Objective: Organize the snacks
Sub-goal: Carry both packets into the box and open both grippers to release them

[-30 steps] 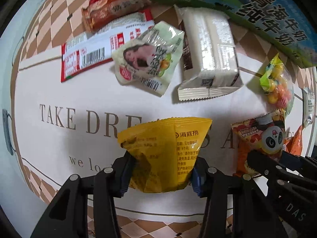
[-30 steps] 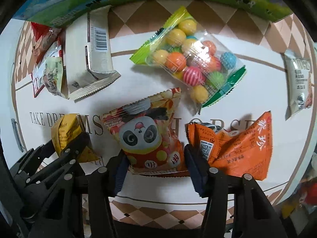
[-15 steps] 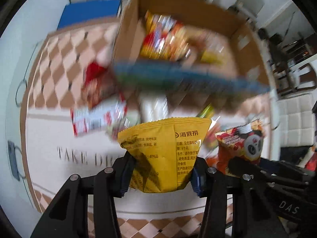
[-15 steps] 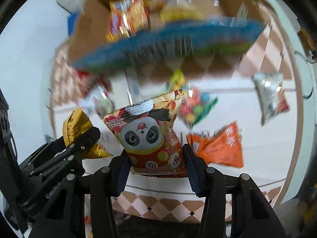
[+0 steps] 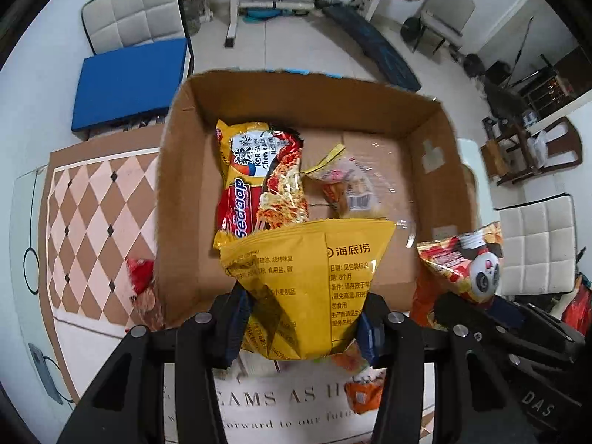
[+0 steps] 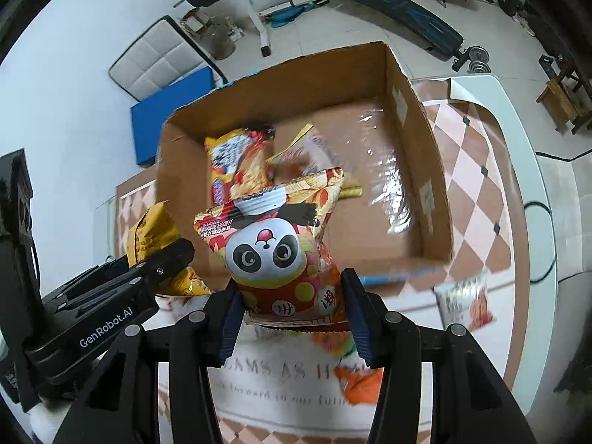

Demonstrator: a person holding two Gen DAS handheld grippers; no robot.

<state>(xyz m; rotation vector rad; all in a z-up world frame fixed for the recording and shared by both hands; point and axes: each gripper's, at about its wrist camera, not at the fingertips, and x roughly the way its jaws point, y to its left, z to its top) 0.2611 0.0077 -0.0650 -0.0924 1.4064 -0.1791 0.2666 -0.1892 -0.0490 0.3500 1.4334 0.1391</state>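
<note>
I've got the yellow snack bag [image 5: 307, 285] pinched in my left gripper [image 5: 301, 327] and the panda bag [image 6: 275, 255] clamped in my right gripper [image 6: 292, 323], both up over the cardboard box [image 5: 433, 170].

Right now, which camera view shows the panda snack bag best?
The right wrist view: the panda snack bag faces it, centred in the right gripper. The left wrist view shows the bag only small and side-on at its right edge.

L black two-finger gripper [image 5: 301, 327] clamped on a crinkly yellow foil snack bag [image 5: 309, 285], held up. R black two-finger gripper [image 6: 290, 318] pinches a red panda-print snack bag [image 6: 273, 255], just beside L.
</note>
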